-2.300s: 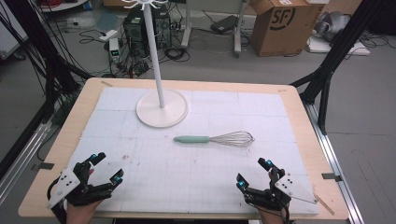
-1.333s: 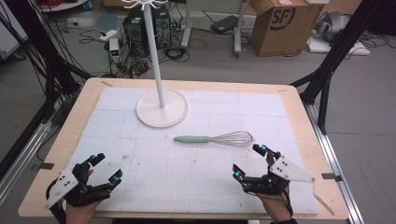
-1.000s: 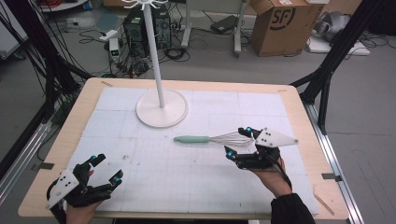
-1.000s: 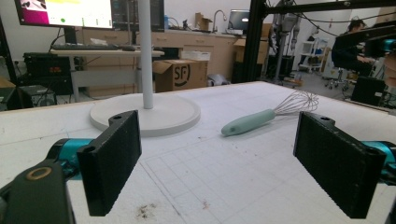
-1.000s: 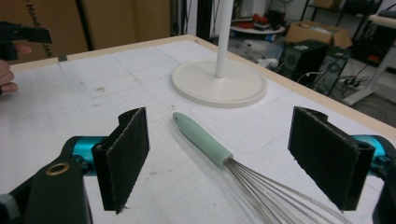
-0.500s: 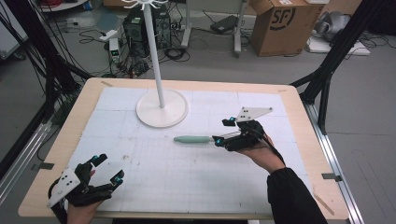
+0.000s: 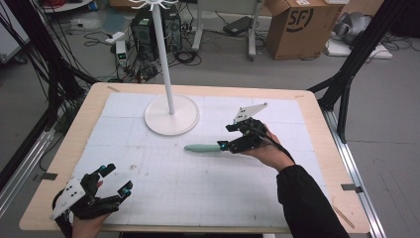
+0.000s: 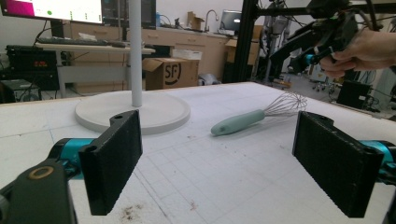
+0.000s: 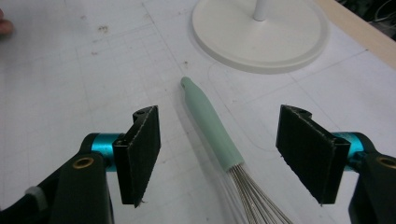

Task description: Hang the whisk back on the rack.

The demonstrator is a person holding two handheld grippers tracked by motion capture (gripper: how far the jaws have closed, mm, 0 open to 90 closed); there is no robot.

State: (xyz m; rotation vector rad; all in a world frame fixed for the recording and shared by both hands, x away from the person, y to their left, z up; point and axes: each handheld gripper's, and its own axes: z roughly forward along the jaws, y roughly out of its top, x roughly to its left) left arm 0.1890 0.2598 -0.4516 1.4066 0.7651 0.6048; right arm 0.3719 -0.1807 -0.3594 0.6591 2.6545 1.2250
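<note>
Right claw has moved over whisk.

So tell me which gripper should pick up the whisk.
Right. The right gripper hangs open directly over the whisk, its jaws either side of the mint handle. The left gripper sits open at the table's near left edge, far from it.

The whisk is laid on the mat at frame centre, just below-right of the stand base. The right gripper is positioned over the whisk; the left gripper is held at lower left.
</note>
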